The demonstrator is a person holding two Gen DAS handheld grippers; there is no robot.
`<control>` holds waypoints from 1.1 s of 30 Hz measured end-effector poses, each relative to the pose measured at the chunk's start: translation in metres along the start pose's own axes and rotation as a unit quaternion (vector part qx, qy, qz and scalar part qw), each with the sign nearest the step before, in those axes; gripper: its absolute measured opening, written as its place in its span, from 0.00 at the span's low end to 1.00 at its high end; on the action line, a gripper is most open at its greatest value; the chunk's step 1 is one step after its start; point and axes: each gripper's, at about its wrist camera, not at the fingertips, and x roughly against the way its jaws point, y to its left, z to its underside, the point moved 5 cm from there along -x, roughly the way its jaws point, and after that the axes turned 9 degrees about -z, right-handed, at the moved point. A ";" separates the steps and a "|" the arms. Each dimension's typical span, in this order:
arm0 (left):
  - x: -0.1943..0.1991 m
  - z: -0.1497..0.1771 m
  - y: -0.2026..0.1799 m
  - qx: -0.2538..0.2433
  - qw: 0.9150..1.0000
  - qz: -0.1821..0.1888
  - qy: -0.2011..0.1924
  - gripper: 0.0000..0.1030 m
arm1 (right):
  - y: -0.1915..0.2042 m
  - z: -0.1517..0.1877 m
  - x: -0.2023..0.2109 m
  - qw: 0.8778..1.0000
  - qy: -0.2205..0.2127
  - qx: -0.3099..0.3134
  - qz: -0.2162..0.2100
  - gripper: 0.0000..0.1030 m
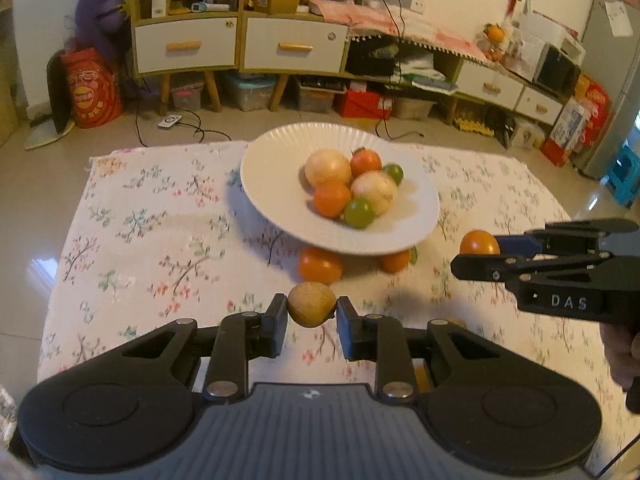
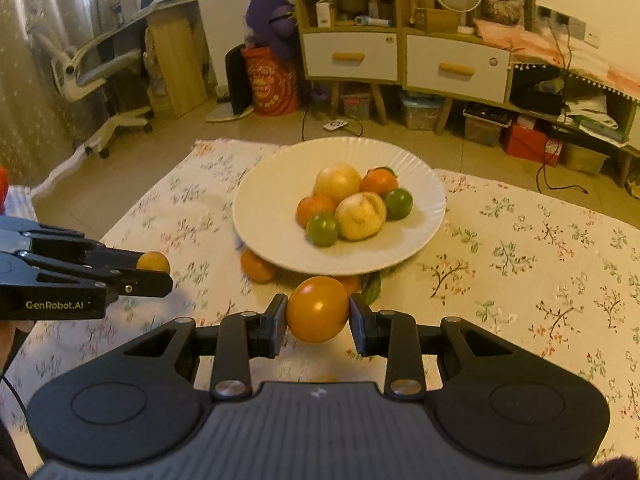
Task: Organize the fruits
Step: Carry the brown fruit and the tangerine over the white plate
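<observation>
orange fruit [image 2: 317, 309] in right claw [image 2: 318, 322]

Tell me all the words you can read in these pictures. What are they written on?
"DAS" – white letters on the side of the right claw, seen from the left wrist camera.
"GenRobot.AI" – on the side of the left claw, seen from the right wrist camera.
The red bag on the floor has a round printed logo, too blurred to read.
Boxes on the shelf carry labels too small to read.

We are counting six fruits on the white plate [image 2: 420, 216]: two pale [image 2: 360, 216], two orange [image 2: 315, 208], two green [image 2: 322, 229]. Beside the plate, we are counting two orange fruits [image 1: 320, 266] on the cloth.
</observation>
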 end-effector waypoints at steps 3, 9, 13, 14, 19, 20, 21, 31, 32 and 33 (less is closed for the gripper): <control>-0.008 -0.008 -0.002 0.005 1.000 -0.004 -0.008 0.07 | -0.006 -0.005 -0.004 1.000 -0.007 -0.011 0.002 0.29; -0.026 -0.022 -0.008 0.004 1.000 -0.016 -0.027 0.07 | -0.019 -0.011 -0.014 0.999 -0.014 -0.029 0.005 0.29; -0.041 -0.034 -0.011 0.006 0.998 -0.031 -0.047 0.07 | -0.025 -0.014 -0.021 0.999 -0.016 -0.037 0.010 0.29; -0.045 -0.037 -0.011 0.009 0.998 -0.033 -0.049 0.07 | -0.027 -0.015 -0.024 0.999 -0.017 -0.039 0.012 0.29; -0.062 -0.050 -0.016 0.008 0.998 -0.040 -0.057 0.07 | -0.037 -0.021 -0.032 0.999 -0.024 -0.042 0.024 0.29; -0.065 -0.053 -0.017 0.004 0.997 -0.043 -0.060 0.07 | -0.039 -0.023 -0.033 0.998 -0.026 -0.043 0.025 0.29; -0.068 -0.054 -0.017 0.001 0.997 -0.047 -0.061 0.07 | -0.040 -0.023 -0.034 0.998 -0.028 -0.043 0.027 0.29; -0.090 -0.073 -0.010 0.020 0.997 -0.047 -0.052 0.07 | -0.047 -0.029 -0.041 0.999 -0.030 -0.018 0.040 0.29; -0.092 -0.073 -0.010 0.023 0.997 -0.047 -0.050 0.07 | -0.046 -0.030 -0.041 0.999 -0.031 -0.013 0.043 0.29; -0.094 -0.073 -0.010 0.026 0.997 -0.046 -0.048 0.07 | -0.046 -0.031 -0.041 0.998 -0.032 -0.008 0.045 0.29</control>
